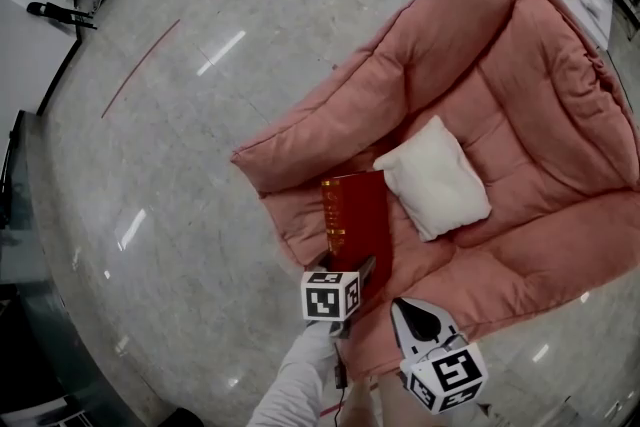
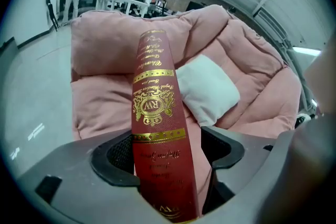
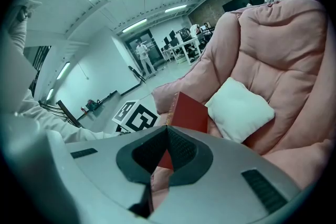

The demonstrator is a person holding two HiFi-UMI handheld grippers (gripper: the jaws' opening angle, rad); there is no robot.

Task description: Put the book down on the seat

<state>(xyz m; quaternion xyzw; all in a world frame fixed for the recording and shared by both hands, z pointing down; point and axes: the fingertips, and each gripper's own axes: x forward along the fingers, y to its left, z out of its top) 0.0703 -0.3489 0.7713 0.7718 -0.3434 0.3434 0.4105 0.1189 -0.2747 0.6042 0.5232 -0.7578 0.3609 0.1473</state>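
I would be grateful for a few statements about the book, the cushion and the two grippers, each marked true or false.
1. The red book with gold lettering stands between the jaws of the left gripper. True.
2. The right gripper grips the book. False: its jaws are together with nothing between them.
3. The cushion on the armchair is white. True.
4. The cushion lies on top of the book. False: it lies beside the book, on the seat.
5. The armchair is blue. False: it is pink.
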